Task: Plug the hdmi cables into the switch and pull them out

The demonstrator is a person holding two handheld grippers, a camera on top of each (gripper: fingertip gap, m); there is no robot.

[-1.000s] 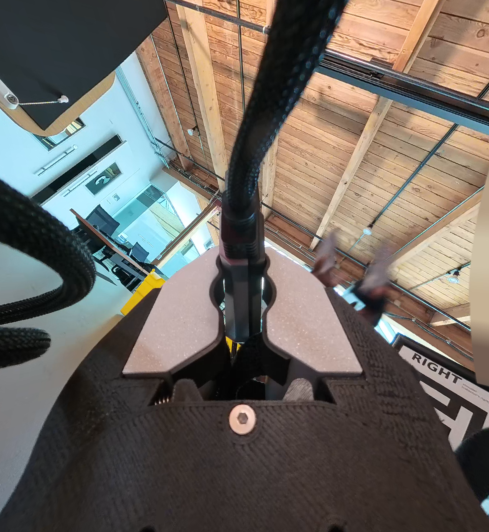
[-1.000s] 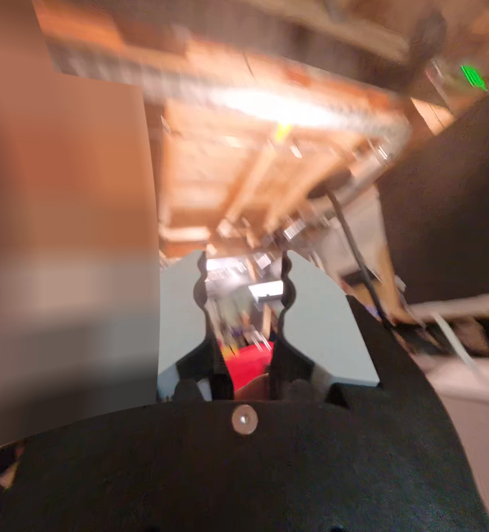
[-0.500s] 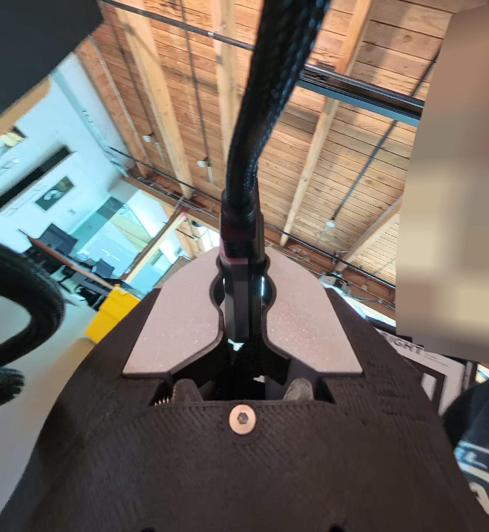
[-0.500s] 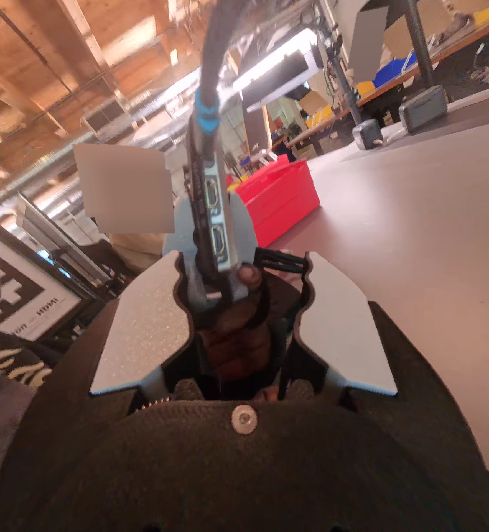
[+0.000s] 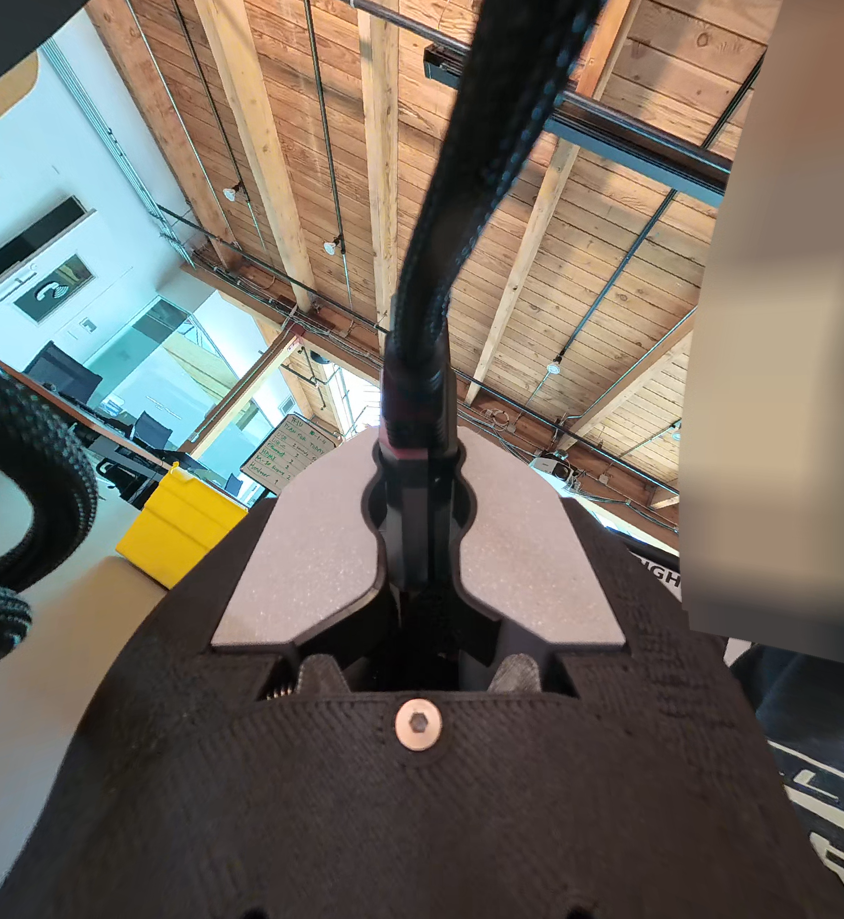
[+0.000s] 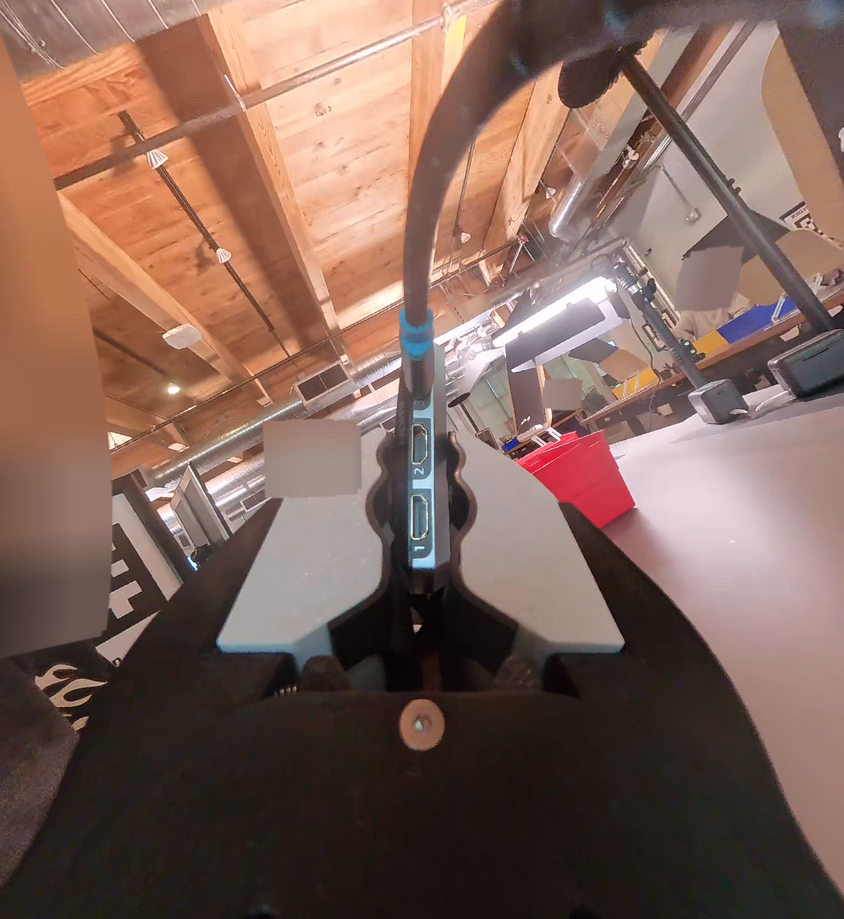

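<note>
Left hand-held gripper: clamped on braided HDMI cable plug.
Right hand-held gripper: clamped on switch; two ports vacant.
Counter: open right.

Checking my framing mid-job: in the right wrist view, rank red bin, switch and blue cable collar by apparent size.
1. Red bin, though it sits farther back.
2. Switch, close to the camera, shut in the right gripper.
3. Blue cable collar, clearly smallest.
</note>
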